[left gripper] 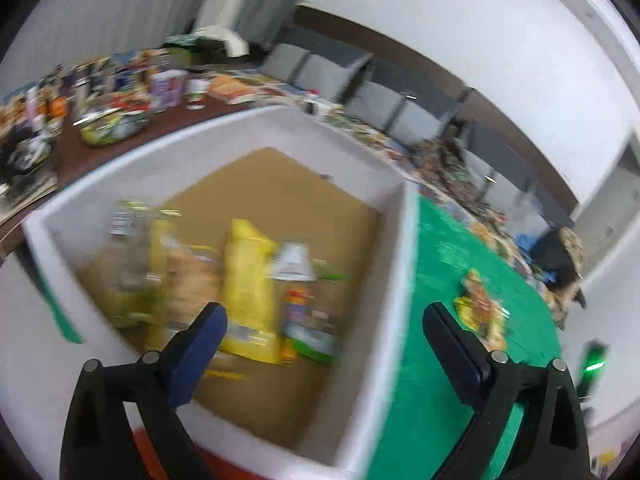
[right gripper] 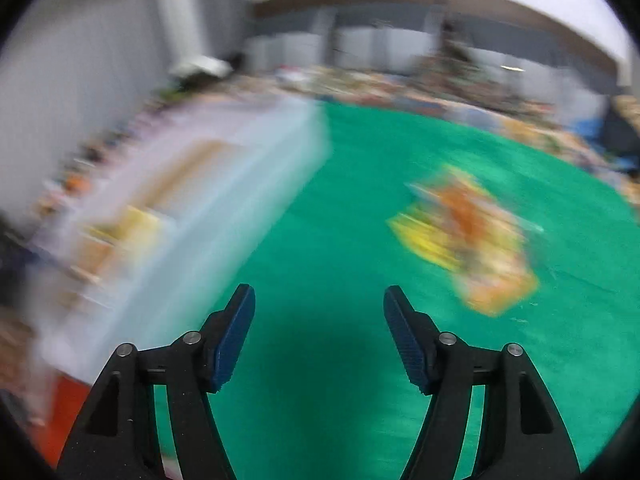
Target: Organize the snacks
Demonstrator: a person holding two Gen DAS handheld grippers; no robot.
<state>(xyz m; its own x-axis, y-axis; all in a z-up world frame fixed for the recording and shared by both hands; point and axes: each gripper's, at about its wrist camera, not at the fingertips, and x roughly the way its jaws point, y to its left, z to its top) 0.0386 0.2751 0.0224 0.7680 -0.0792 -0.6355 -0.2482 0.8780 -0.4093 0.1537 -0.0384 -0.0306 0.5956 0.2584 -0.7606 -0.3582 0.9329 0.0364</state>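
A white box (left gripper: 396, 216) with a brown cardboard floor holds several snack packets, among them a tall yellow bag (left gripper: 248, 288) and a clear packet (left gripper: 132, 248). My left gripper (left gripper: 326, 316) hangs open over the box's near right corner, nothing between its blue-padded fingers. One yellow and orange snack packet (left gripper: 480, 312) lies alone on the green cloth (left gripper: 440, 400) to the right of the box. In the right wrist view that same packet (right gripper: 468, 240) is blurred, ahead and to the right of my open, empty right gripper (right gripper: 318, 300). The box (right gripper: 208, 208) stands to its left.
Beyond the box, a dark table (left gripper: 168, 132) carries many jars, cups and packets. Grey chairs (left gripper: 320, 68) line the far wall. More clutter (left gripper: 460, 172) runs along the far edge of the green cloth, with a dark object (left gripper: 560, 256) at its right end.
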